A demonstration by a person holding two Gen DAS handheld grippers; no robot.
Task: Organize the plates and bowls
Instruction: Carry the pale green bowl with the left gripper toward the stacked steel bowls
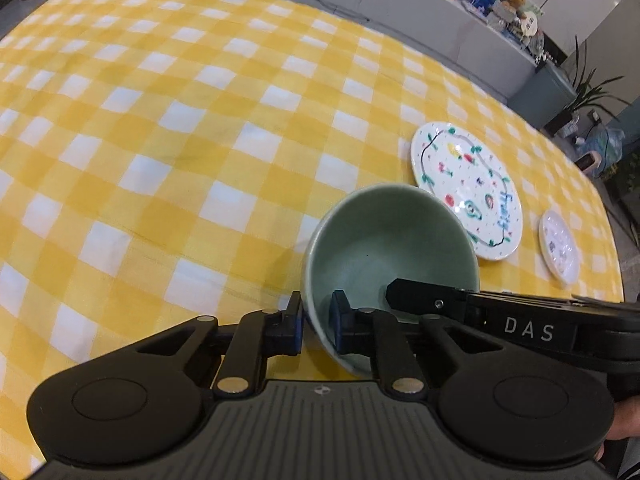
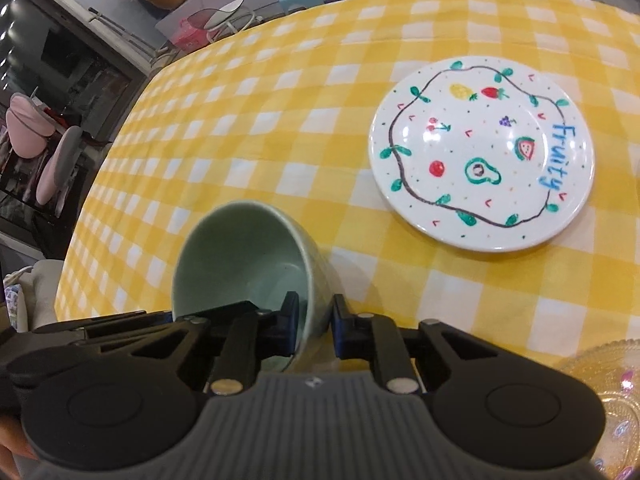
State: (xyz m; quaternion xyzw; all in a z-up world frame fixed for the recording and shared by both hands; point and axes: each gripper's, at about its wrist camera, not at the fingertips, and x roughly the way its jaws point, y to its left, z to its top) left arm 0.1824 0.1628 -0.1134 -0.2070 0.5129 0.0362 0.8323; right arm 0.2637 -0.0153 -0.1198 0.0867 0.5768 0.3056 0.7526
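So my left gripper [image 1: 318,326] and right gripper [image 2: 314,328] each pinch the green bowl [image 1: 390,256] wall, angled steeply down.

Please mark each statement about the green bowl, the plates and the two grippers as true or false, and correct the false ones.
1. Both grippers grip the rim of the green bowl. True: the left gripper and the right gripper each pinch its wall.
2. The bowl sits on the fruit plate. False: it is beside the plate, over the checked tablecloth.
3. The bowl holds food. False: it is empty.
4. The fruit plate carries the word "Fruity". True.
5. Only one plate is on the table. False: a small white plate lies beyond the fruit plate.
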